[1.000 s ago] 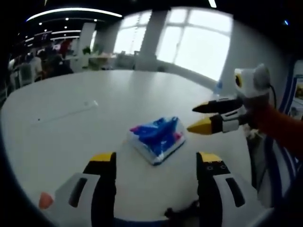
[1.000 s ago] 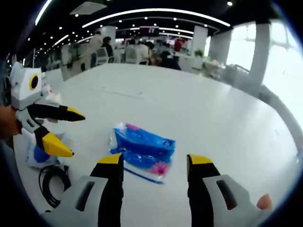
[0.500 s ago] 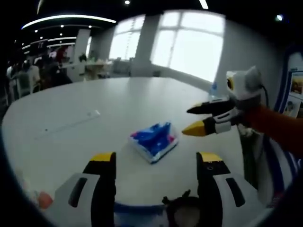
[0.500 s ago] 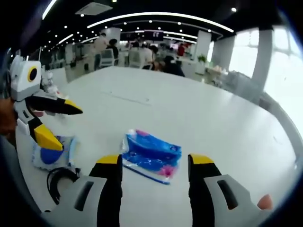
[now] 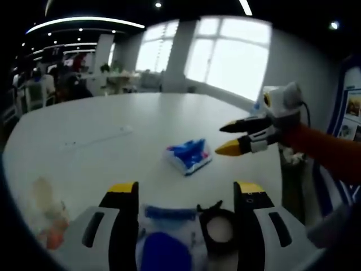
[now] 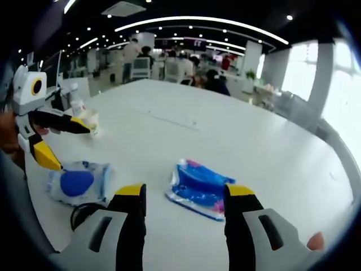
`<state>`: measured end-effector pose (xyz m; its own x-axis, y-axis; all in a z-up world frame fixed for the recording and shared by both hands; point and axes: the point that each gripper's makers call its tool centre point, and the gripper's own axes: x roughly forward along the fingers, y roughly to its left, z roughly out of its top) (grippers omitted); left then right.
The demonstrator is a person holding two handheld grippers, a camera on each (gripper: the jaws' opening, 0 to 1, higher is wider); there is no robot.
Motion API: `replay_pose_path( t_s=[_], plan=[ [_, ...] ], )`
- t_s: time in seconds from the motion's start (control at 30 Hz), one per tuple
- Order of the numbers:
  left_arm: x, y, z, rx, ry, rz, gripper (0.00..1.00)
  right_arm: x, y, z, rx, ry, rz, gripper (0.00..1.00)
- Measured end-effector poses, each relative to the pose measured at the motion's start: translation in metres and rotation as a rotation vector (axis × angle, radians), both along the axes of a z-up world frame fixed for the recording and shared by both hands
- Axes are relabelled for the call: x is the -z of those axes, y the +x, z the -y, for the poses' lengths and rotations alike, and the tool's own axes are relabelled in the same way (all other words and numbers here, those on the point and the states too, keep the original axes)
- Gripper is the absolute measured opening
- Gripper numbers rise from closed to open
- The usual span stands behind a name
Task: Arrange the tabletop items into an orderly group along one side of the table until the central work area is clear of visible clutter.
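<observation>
Lying flat near the middle of the white table (image 6: 271, 141), the blue packet (image 6: 200, 183) with pink print is the item left out in the work area; in the right gripper view it sits just ahead of the right gripper (image 6: 185, 191), partly between the yellow-tipped jaws, and in the left gripper view the same blue packet (image 5: 189, 156) lies well beyond the left gripper (image 5: 186, 189). Judged as a soft plastic pouch, probably tissues or wipes: light, squashy, with a slick film that may slide on the smooth top; best taken across its short width at mid-body, jaws pressed down so the film bunches rather than skates away. Right gripper: jaws spread wide, nothing between the pads. Left gripper: jaws likewise apart and empty, hanging over the near edge of the table.

Close to that edge lies a second pouch (image 6: 79, 183), clear film with a blue round patch, and touching it a coil of black cable (image 6: 84, 213); the left gripper view shows these directly under its jaws, though blurred, so how they overlap is uncertain. A small bottle and a yellowish object (image 6: 89, 121) stand further along the same side; a thin strip (image 5: 98, 138) lies alone on the far part of the top.

Table surface: glossy, white, rounded at the edge, low friction expected. Room: large open office, ceiling strip lights, bright windows (image 5: 231, 56), people seated at distant desks.
</observation>
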<state>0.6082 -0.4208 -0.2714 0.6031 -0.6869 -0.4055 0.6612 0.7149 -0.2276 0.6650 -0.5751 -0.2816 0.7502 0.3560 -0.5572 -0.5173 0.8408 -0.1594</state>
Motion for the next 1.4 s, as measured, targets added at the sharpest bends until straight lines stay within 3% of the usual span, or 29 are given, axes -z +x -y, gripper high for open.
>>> replay_pose_path(
  t_s=[0.33, 0.6, 1.0, 1.17, 1.33, 1.4],
  plan=[
    [-0.004, -0.022, -0.046, -0.049, 0.010, 0.007, 0.64, -0.002, -0.012, -0.038, -0.076, -0.012, -0.003, 0.55],
    [-0.001, -0.038, -0.085, -0.093, 0.039, 0.005, 0.63, 0.007, -0.022, -0.069, -0.133, -0.009, -0.023, 0.54],
    [0.017, -0.065, -0.119, -0.176, 0.046, -0.067, 0.59, 0.020, -0.030, -0.106, -0.214, -0.022, -0.056, 0.53],
    [0.028, -0.082, -0.132, -0.212, 0.062, -0.120, 0.58, 0.027, -0.030, -0.115, -0.235, -0.029, -0.073, 0.52],
    [0.043, -0.098, -0.151, -0.267, 0.119, -0.221, 0.55, 0.040, -0.030, -0.122, -0.256, -0.042, -0.113, 0.52],
    [0.045, -0.102, -0.150, -0.262, 0.115, -0.221, 0.54, 0.044, -0.029, -0.125, -0.263, -0.045, -0.120, 0.51]
  ],
)
